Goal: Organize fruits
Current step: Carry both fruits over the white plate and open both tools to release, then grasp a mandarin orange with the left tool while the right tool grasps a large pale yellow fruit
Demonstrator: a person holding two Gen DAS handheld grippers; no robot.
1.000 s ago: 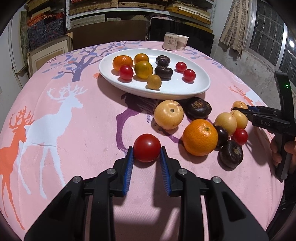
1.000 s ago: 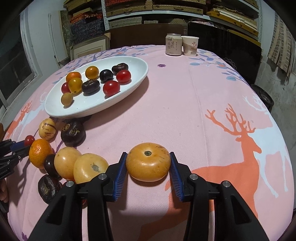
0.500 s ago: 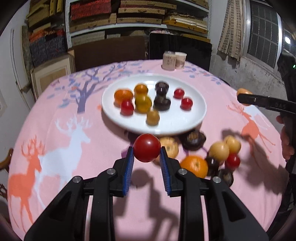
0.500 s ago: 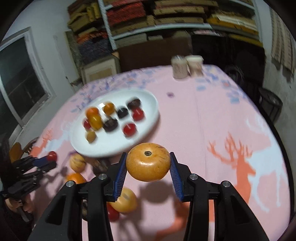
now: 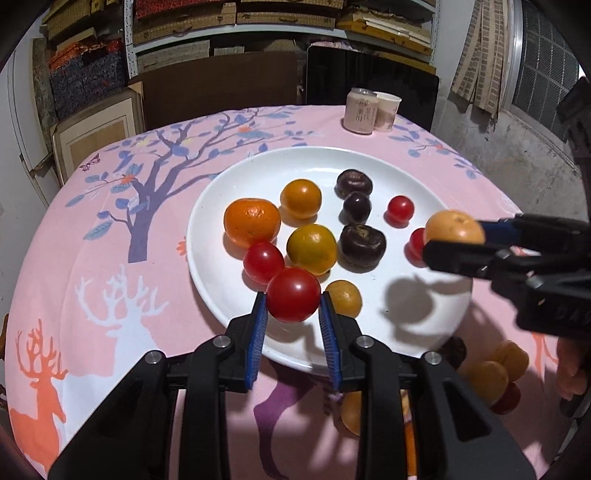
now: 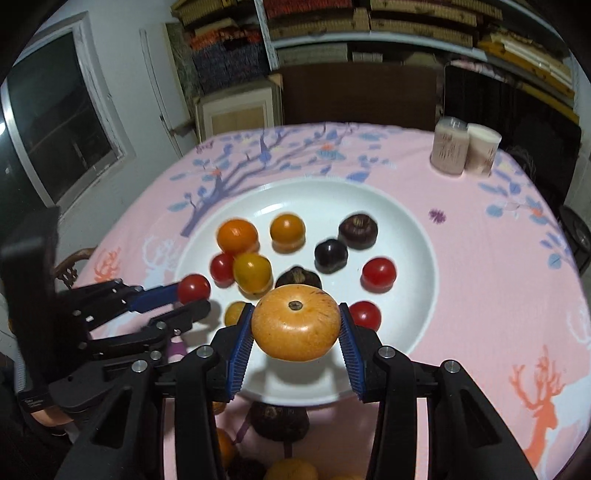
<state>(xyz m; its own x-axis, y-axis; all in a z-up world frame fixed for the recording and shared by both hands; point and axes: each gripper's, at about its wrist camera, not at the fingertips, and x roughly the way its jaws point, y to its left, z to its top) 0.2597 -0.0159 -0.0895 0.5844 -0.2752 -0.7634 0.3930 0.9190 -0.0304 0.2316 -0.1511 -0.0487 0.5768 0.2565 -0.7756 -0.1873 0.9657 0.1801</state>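
Left gripper (image 5: 292,319) tilted down over plate (image 5: 221,206), jaws clamping tomato (image 5: 293,294). Right gripper (image 6: 295,338) likewise, grasping yellow fruit (image 6: 295,326). Pink-clothed surface (image 5: 92,258); shelves (image 5: 258,22) behind, contents perhaps boxes.

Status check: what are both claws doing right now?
Left gripper shut on red tomato. Right gripper shut on orange fruit. Both above white plate; nothing blocking.

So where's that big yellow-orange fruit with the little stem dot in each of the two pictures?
Left wrist view: the yellow-orange fruit is at the right, pinched by the right gripper above the white plate.
Right wrist view: it sits bottom centre, clamped between the blue pads above the plate's near rim.
Shared landmark: the two pink cups at the table's far edge.
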